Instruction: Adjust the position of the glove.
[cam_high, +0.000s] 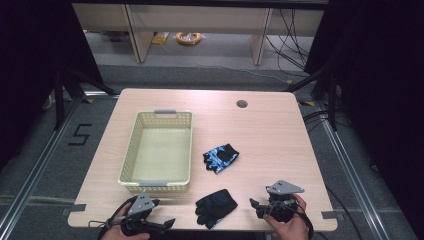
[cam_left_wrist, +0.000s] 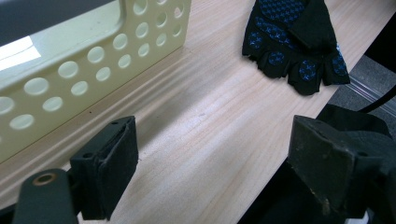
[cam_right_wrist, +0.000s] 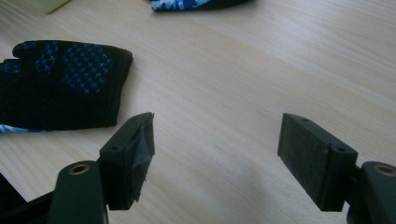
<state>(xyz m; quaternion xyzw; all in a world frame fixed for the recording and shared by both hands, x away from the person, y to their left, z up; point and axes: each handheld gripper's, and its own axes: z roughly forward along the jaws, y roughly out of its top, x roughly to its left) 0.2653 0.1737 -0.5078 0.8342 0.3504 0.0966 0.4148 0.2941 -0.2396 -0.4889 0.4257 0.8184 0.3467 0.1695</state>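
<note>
Both grippers sit low at the near edge of the surface (cam_high: 270, 130). Left gripper (cam_high: 159, 216), fingers (cam_left_wrist: 109, 172) spread wide apart, nothing between them, just in front of the cream basket (cam_high: 131, 150). Right gripper (cam_high: 258, 206) mirrors it, fingers (cam_right_wrist: 130, 158) wide apart over bare wood. Between the two lies the black glove (cam_high: 216, 206), blue dots up, flat near the front edge. Further in, beside the basket's right wall, rests the blue-patterned glove (cam_high: 220, 157), untouched
</note>
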